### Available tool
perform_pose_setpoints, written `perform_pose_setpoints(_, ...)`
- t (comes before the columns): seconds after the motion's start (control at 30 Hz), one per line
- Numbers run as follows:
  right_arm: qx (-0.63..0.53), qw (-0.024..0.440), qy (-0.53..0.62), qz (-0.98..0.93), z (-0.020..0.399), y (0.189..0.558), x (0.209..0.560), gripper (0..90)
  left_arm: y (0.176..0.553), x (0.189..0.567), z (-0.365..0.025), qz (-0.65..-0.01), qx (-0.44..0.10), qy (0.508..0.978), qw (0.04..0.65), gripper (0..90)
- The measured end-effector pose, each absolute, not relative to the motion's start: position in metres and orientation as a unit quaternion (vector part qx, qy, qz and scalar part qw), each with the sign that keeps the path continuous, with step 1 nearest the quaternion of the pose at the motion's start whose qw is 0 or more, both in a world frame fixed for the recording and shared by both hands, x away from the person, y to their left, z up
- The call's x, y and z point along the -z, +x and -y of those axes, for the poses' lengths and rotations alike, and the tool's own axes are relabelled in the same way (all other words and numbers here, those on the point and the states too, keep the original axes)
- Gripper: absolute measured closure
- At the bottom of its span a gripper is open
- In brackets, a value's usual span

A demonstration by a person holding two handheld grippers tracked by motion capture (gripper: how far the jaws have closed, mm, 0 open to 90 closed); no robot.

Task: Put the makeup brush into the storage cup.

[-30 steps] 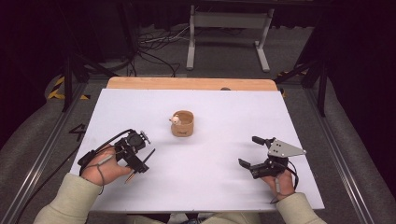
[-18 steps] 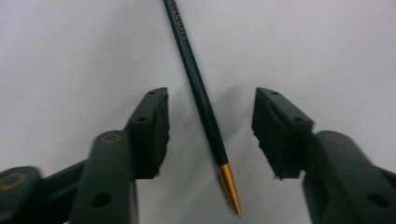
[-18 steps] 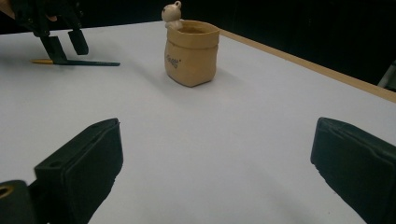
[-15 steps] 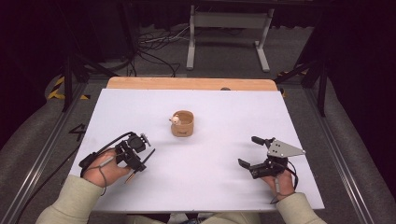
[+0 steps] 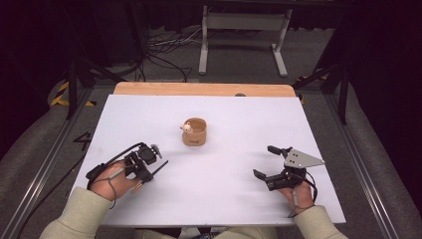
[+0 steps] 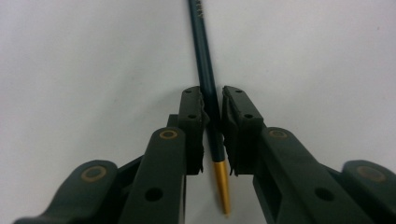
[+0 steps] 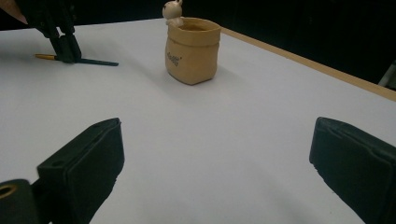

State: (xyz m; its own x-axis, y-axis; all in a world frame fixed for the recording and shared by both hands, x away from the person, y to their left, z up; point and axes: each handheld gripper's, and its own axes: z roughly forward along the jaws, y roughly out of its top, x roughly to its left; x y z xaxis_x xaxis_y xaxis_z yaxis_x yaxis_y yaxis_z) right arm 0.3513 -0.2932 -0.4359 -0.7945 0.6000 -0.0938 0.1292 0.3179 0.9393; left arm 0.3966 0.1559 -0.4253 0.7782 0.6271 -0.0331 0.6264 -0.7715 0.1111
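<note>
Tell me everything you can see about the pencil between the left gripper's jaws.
The pencil is thin, with a dark teal shaft, faint lettering near the far end and a gold tapered end toward the camera. It lies flat on the white table. The left gripper has just closed on it, pads pressing just above the gold part.

The high view looks forward and down from the person's side, taking in the whole white table (image 5: pixel 224 149); the left gripper view sits close over the tabletop, facing along a pen (image 6: pixel 208 88). The right gripper view looks low across the table toward the pot (image 7: pixel 192 49); it shares the pot (image 5: pixel 194 131), pen (image 7: pixel 95 61) and left gripper (image 7: pixel 65 46) with the high view.
</note>
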Motion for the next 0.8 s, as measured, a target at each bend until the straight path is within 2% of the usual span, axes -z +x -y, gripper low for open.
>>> perform_pose_setpoints(0.07,-0.535,0.22,0.234,-0.782,0.293,0.351,0.436,3.6,0.397,0.425,-0.156,-0.334,-0.005,0.941,0.057,81.7)
perform_pose_setpoints(0.5,-0.533,0.221,0.231,-0.784,0.293,0.35,0.435,3.9,0.395,0.425,-0.156,-0.325,-0.009,0.944,0.057,83.1)
perform_pose_setpoints(0.8,-0.543,0.216,0.237,-0.776,0.294,0.347,0.431,3.1,0.388,0.407,-0.144,-0.267,-0.014,0.96,0.078,83.1)
